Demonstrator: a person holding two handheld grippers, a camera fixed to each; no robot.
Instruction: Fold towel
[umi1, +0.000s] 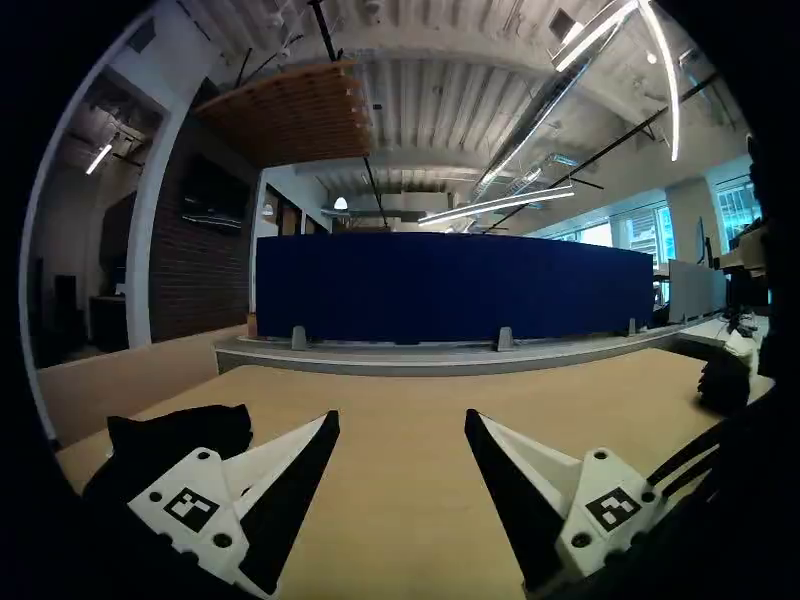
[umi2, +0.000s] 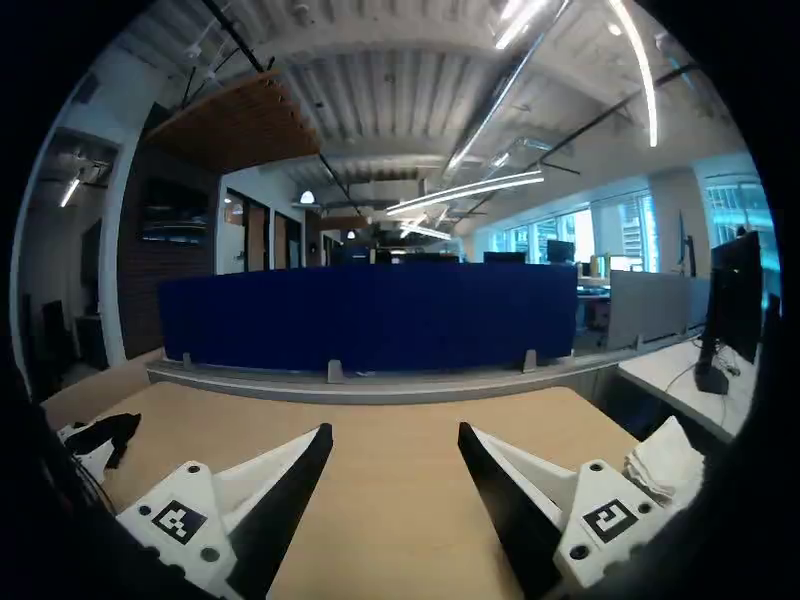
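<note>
- The towel, a small white cloth lying in a soft rumpled heap (umi2: 665, 462), sits at the far right edge of the pale wooden table (umi2: 400, 520), just beside the right gripper's (umi2: 395, 427) outer finger.
- From here it looks light and limp. It should drape and sag when lifted rather than hold a shape, and it won't slip much against the fingers.
- It is bunched, so I would find a corner or a free hem and pinch there. A grab in the middle would likely gather several layers at once. I can't tell from this angle which edge is free.
- The right gripper's fingers stand wide apart with nothing between them. They are held low over the table and point straight ahead toward the long dark blue partition screen (umi2: 370, 315), not at the towel.
- The left gripper (umi1: 401, 414) is also spread wide and empty, level above bare wood, facing the same screen.
- Both hands sit side by side, well apart, poised rather than reaching.
</note>
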